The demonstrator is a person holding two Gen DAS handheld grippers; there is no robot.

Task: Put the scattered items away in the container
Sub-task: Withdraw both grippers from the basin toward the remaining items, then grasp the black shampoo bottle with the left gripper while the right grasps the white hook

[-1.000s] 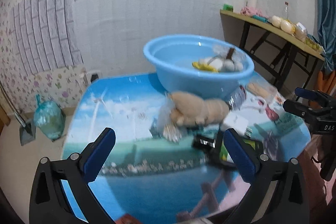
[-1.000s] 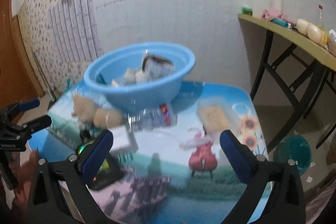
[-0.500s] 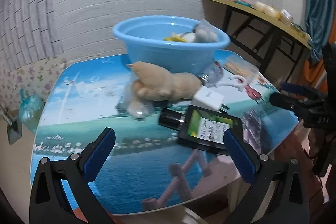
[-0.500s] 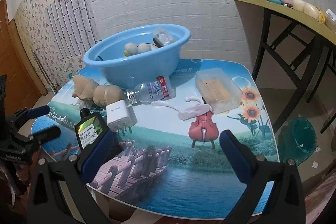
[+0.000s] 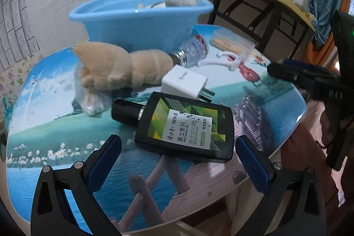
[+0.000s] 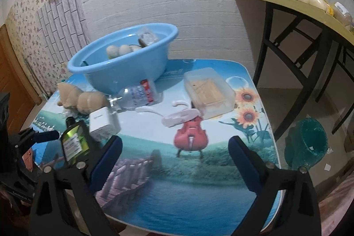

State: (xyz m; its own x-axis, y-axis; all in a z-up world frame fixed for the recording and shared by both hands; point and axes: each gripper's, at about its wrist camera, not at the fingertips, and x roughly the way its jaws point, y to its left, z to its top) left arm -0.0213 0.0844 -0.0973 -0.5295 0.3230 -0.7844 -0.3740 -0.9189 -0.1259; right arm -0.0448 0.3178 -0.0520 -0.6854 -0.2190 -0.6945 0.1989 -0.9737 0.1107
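The black flask (image 5: 184, 126) is seen lying flat on the table (image 5: 55, 132), just ahead of the left gripper (image 5: 178, 155), whose fingers are spread with nothing between them. Behind it lie the charger (image 5: 184, 82), plush (image 5: 124, 69) and basin (image 5: 137, 19). The right gripper (image 6: 174, 158) is being narrowed over bare tabletop, empty.

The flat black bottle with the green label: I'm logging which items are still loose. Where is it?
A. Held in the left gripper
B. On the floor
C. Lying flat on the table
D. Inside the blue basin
C: the flat black bottle with the green label lies on the picture-printed table, ahead of the open left gripper, outside the blue plastic basin.
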